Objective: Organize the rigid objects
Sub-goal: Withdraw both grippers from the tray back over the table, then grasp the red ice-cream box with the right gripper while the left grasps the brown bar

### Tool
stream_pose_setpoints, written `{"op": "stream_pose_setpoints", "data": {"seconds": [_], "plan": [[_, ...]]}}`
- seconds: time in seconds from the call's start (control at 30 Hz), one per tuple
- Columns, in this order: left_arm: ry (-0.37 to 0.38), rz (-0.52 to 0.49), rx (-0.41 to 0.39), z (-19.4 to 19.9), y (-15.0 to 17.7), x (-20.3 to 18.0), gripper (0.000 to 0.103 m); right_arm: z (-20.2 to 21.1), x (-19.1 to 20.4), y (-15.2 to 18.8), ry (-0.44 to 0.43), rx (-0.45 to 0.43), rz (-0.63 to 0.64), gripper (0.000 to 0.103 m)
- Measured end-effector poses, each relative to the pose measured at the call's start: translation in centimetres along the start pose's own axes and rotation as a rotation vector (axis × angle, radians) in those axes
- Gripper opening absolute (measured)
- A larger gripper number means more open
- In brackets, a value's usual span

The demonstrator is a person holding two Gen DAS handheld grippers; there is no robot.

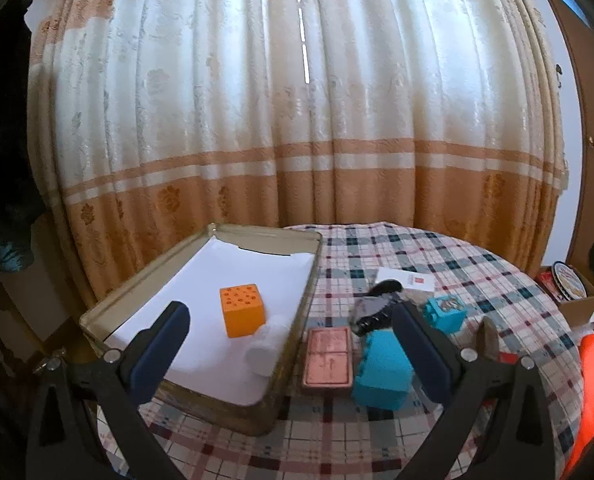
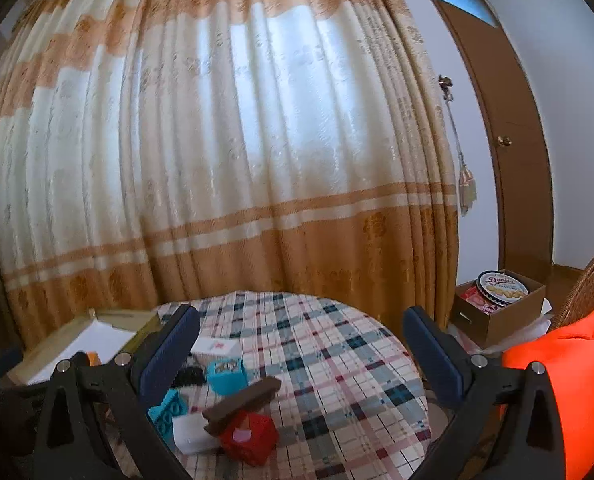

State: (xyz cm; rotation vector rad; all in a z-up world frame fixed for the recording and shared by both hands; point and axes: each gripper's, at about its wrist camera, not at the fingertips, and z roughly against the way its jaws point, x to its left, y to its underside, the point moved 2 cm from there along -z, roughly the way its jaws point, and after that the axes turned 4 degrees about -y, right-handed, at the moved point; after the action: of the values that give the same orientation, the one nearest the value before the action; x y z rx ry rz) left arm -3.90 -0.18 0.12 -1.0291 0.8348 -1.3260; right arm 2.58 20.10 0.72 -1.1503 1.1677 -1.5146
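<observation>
Step in hand: sorting appears partly done; an orange cube (image 1: pixel 243 310) and a white cylinder (image 1: pixel 265 350) already lie in the open tin box (image 1: pixel 201 398), while the rest are loose on the plaid-covered surface (image 1: pixel 497 280).

Left gripper (image 1: pixel 293 344): fingers spread wide and empty, hovering above the near right edge of the tin box, roughly over the copper-coloured flat tin (image 1: pixel 328 356).

Right gripper (image 2: pixel 301 344): also wide and empty, held above bare cloth with nothing between its fingers.

Loose things: a large teal block (image 1: pixel 383 372) just beside the flat tin, a small teal block (image 1: pixel 445 314) behind it, a black-and-grey object (image 1: pixel 377 308) (too blurred to name) and a white card (image 1: pixel 407 278) farther back.

Near the right gripper: a red block (image 2: pixel 251 436), a brown stick (image 2: pixel 243 400) resting tilted across it, and a white block (image 2: pixel 195 434) touching the red one.

Next move, as a judgement: the left gripper would need to lower over the flat tin or large teal block and narrow onto its sides.

In the way: the two sit close together, so a finger could nudge the neighbour; the stick may slide off if the red block is lifted.

Around: curtain (image 1: pixel 297 120), cardboard box with a biscuit tin (image 2: pixel 501 304), orange cushion (image 2: pixel 569 380).
</observation>
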Motion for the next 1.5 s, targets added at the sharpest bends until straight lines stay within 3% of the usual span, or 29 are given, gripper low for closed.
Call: {"op": "stream_pose_setpoints", "data": {"seconds": [0.2, 0.43, 0.6, 0.87, 0.97, 1.17, 1.5], "plan": [[0.03, -0.072, -0.033, 1.4, 0.3, -1.5, 0.103, -1.0, -1.3, 1.5, 0.008, 0.114, 0.012, 0.103], [0.077, -0.169, 0.129, 0.0, 2.5, -3.8, 0.103, -1.6, -2.5, 2.4, 0.018, 0.195, 0.029, 0.102], [0.088, -0.2, 0.152, 0.1, 3.3, -4.5, 0.103, -2.9, -1.4, 3.5, -0.053, 0.305, 0.061, 0.102], [0.106, -0.149, 0.193, -0.3, 3.3, -3.6, 0.103, -4.8, -0.1, 4.6, -0.155, 0.45, 0.059, 0.101], [0.102, -0.141, 0.22, -0.9, 3.5, -3.4, 0.103, -5.6, 0.1, 5.0, -0.194, 0.52, 0.044, 0.098], [0.104, -0.148, 0.218, -0.9, 3.6, -3.4, 0.103, -7.3, -0.1, 6.2, -0.188, 0.629, 0.008, 0.084], [0.078, -0.101, 0.239, -1.4, 3.7, -2.5, 0.103, -8.7, 0.9, 6.6, -0.242, 0.703, -0.017, 0.084]]}}
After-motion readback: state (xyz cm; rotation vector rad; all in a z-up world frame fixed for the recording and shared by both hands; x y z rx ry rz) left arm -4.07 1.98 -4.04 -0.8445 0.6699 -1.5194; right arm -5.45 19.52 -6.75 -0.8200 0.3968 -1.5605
